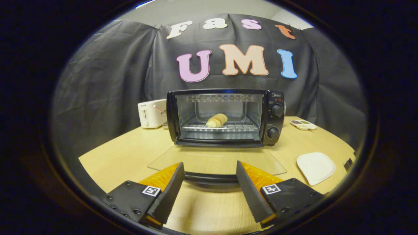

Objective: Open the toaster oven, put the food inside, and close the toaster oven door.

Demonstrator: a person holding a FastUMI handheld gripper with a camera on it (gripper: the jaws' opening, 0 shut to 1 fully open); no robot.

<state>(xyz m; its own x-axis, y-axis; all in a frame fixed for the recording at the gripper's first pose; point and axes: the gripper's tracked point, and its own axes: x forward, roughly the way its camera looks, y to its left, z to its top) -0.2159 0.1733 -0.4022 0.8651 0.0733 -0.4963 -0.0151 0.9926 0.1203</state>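
The black toaster oven (225,117) with two round knobs on its right panel stands toward the back of the pale wooden worktop (130,147), in front of the black cloth wall. Its clear glass door (215,160) is folded all the way down and lies flat toward the camera, with the dark curved door handle (210,178) at its near edge. Inside, a pale golden bread roll (217,120) rests on the wire rack (222,127), roughly in the middle of the cavity.

The hand-held gripper (209,176) is spread wide. Its two fingers sit one at each side of the door handle, and the handle runs across the gap between them. Whether either finger touches the handle I cannot tell; neither is pressing on it from both sides.

Left of the oven, just beside it, stands a white pop-up toaster (151,113). To the right of the oven, a small white divided dish (303,124) holds dark and light contents. Nearer the camera on that side, a white square plate (315,167) lies on the worktop, well apart from the oven.
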